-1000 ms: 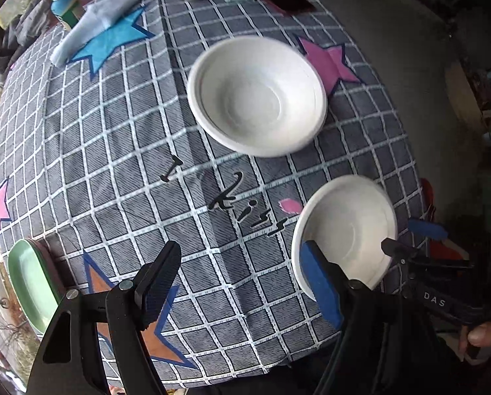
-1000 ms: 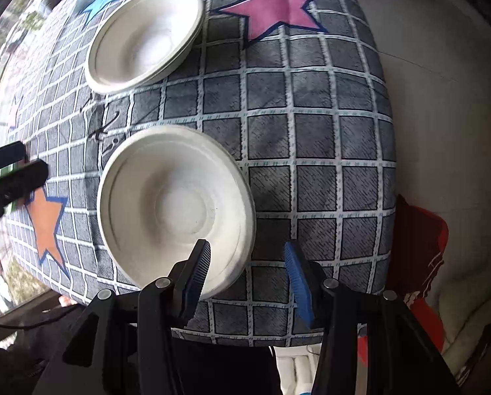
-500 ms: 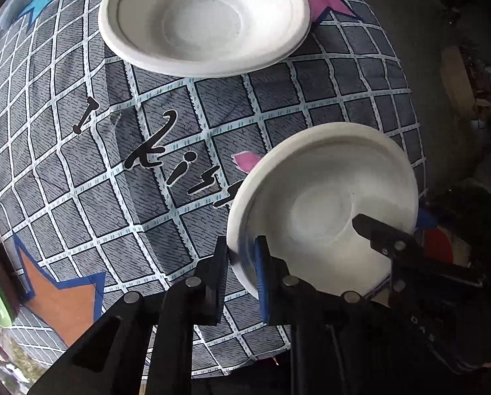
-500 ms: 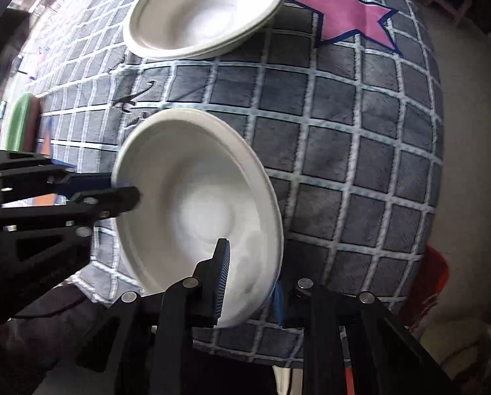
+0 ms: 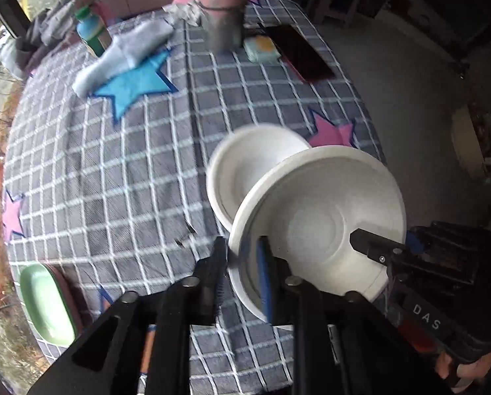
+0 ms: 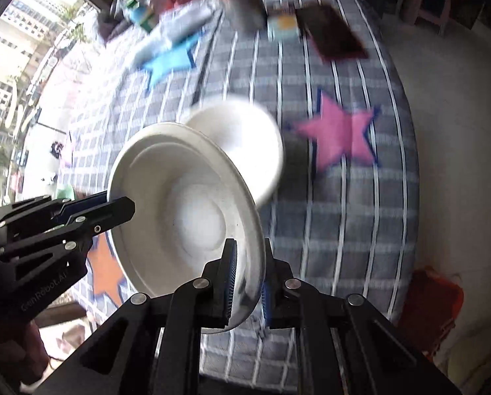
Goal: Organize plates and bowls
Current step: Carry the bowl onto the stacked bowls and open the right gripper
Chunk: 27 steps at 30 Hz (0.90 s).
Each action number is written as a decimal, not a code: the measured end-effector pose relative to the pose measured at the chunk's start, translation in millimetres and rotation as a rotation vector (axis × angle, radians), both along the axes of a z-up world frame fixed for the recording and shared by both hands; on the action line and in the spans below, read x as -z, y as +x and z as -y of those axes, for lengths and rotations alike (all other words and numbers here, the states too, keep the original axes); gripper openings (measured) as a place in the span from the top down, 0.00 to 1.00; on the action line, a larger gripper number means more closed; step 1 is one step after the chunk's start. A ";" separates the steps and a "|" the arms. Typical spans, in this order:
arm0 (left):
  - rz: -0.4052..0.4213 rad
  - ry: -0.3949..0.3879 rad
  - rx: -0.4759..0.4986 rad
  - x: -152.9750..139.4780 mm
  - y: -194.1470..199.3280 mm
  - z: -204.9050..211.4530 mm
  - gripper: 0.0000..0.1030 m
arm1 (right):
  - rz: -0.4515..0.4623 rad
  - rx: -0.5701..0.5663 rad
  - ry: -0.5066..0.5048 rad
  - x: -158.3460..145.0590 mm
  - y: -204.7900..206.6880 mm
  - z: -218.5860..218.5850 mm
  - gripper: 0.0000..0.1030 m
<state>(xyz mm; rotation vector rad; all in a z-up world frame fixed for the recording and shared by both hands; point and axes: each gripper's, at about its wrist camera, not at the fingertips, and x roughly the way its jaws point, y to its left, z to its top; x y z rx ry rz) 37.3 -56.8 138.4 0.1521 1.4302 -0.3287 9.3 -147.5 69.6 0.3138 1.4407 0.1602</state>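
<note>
The near bowl [image 5: 314, 223] is white, lifted off the table and tilted, its open side toward both cameras. The right gripper [image 6: 248, 279] grasps it at its rim: one blue pad sits inside the bowl and the other outside against the wall, and the jaws are closing on it. The left gripper [image 5: 242, 273] straddles the opposite rim, one finger outside and one blue-padded finger inside; its jaws are opening, the rim lies between them, and the outer finger stands just clear of it.

Behind the held bowl, partly hidden by it, a second white bowl [image 5: 245, 171] sits on the table, blurred in both views, near the table's right edge beside a pink star [image 5: 331, 131] printed on the cloth. The cloth [image 5: 113, 181] is grey with a white grid and covers the whole table; a blue star [image 5: 133, 85] is printed toward the far left corner.

At the near left edge lies a green plate [image 5: 44, 302] on top of a darker one. Along the far edge stand a green-capped bottle [image 5: 92, 31], a pale folded towel [image 5: 123, 56], a grey cylinder [image 5: 225, 29], a small sponge [image 5: 261, 49] and a dark flat slab [image 5: 304, 54]. A hand [image 5: 469, 365] grips the right gripper's handle at the lower right of the left view.
</note>
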 end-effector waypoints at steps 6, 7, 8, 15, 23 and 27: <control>0.012 0.048 -0.122 13.7 26.2 -40.9 0.18 | -0.012 0.070 -0.145 8.9 20.0 16.3 0.27; 0.015 0.030 -0.133 11.6 21.4 -47.9 0.18 | -0.008 0.075 -0.127 6.7 15.5 20.6 0.27; 0.011 0.029 -0.138 13.7 19.9 -51.9 0.18 | -0.010 0.078 -0.134 6.9 11.7 23.4 0.27; -0.032 0.008 -0.108 18.4 -10.5 -61.5 0.18 | -0.032 0.018 -0.066 -2.0 -16.4 -5.4 0.27; -0.030 0.016 -0.125 12.4 -24.7 -84.3 0.18 | -0.100 0.056 0.032 30.1 -0.7 -37.3 0.27; -0.027 0.009 -0.145 7.7 -30.1 -100.3 0.18 | -0.199 0.098 0.053 35.1 6.8 -29.0 0.28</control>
